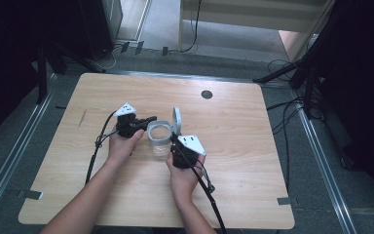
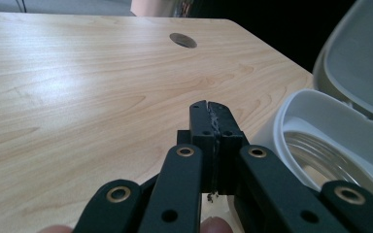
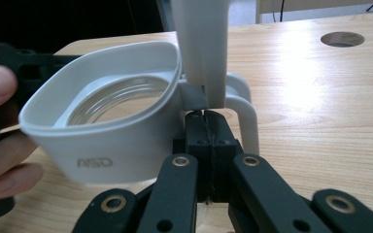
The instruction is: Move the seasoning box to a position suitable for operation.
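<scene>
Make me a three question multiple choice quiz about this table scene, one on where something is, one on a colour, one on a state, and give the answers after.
1. Where does the jar stand?
A. between the two grippers
B. at the table's far right corner
C. on the floor

2. What colour is the jar's collar?
A. red
B. light grey
C. green

3. How is the jar's lid?
A. closed flat
C. lying apart on the table
B. flipped up open

Answers: 1 A, the high view shows it between the left gripper and the right gripper. 2 B, the right gripper view shows it pale grey. 3 B, the lid stands upright over the open mouth.
</scene>
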Motion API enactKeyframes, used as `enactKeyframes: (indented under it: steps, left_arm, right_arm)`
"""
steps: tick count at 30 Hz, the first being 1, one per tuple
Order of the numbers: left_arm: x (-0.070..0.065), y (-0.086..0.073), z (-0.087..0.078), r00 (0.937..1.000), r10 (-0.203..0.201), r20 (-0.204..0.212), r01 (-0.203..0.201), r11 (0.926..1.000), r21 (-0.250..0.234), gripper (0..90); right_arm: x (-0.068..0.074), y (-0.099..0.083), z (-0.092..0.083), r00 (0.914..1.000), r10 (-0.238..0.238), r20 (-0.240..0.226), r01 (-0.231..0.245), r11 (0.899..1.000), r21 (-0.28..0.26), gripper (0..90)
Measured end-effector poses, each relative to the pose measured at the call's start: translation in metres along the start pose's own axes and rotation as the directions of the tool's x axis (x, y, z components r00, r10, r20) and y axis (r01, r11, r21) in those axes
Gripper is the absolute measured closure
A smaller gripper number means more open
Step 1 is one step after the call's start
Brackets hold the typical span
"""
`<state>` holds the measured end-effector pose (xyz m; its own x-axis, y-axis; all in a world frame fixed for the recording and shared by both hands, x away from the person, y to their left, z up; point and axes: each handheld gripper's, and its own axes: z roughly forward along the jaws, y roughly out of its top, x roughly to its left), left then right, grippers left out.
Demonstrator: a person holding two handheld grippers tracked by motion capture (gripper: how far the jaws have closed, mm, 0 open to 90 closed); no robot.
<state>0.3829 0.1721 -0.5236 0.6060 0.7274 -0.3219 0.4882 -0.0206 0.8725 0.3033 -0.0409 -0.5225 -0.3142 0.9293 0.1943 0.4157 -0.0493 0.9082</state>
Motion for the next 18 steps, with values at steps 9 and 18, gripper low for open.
enactKeyframes:
  steps: [9, 18]
  left_arm:
    - [-0.019, -0.014, -0.016, 0.9995, 0.02, -0.022, -0.02, 0.9997, 0.015, 90.0]
    - [-0.053, -0.031, -0.043, 0.996, 0.052, -0.074, -0.051, 0.9986, 0.011, 84.9]
  right_arm:
    - [-0.012, 0.006, 0.003, 0.998, -0.016, -0.061, 0.016, 1.0, 0.005, 90.0]
    - [-0.022, 0.007, -0.016, 0.9954, -0.076, -0.058, 0.077, 0.997, 0.015, 90.0]
